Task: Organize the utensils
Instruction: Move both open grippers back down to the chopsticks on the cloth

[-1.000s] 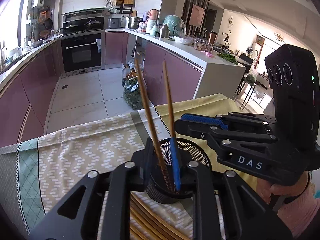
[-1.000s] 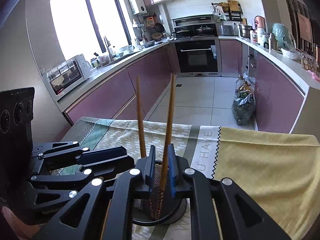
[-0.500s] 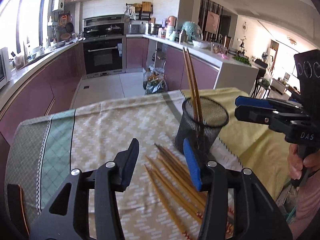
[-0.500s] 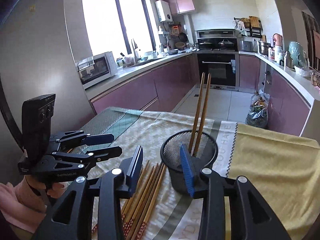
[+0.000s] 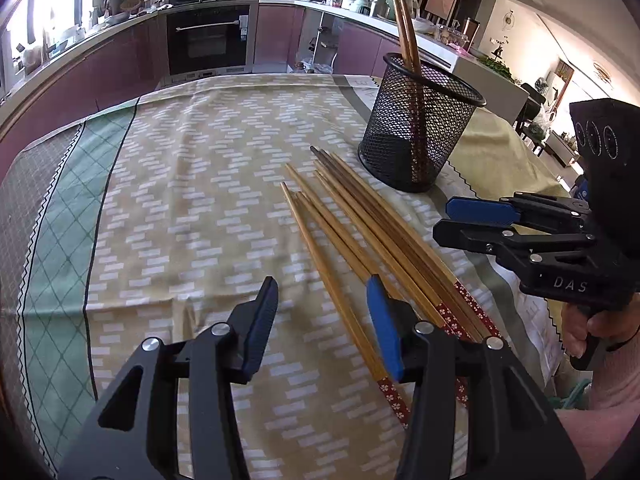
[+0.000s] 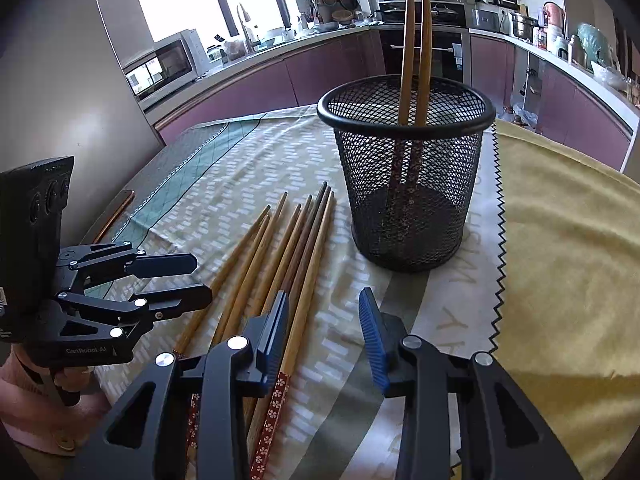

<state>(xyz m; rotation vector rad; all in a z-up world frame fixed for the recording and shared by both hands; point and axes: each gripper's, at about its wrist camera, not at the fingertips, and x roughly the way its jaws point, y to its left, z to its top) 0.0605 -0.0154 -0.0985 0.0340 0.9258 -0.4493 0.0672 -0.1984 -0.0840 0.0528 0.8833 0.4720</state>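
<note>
A black mesh holder (image 5: 420, 132) (image 6: 408, 200) stands upright on the tablecloth with two wooden chopsticks (image 5: 404, 12) (image 6: 416, 40) leaning in it. Several loose chopsticks (image 5: 360, 224) (image 6: 280, 248) lie side by side on the cloth in front of it, red patterned ends towards me. My left gripper (image 5: 322, 292) (image 6: 200, 278) hovers open low over the left side of the bundle, and one chopstick runs between its fingers untouched. My right gripper (image 6: 324, 298) (image 5: 444, 220) is open over the right side, with the outermost chopstick close to its left finger.
A patterned tablecloth (image 5: 180, 200) covers the table, yellow on the right (image 6: 560, 240). The table's edges lie to the left and far side, with kitchen floor and purple cabinets (image 6: 320, 76) beyond. A person's hand (image 5: 580, 328) holds the right gripper.
Both grippers, shut on chopsticks standing in the holder a second ago, have opened, left them there, and drawn back and down over the loose chopsticks.
</note>
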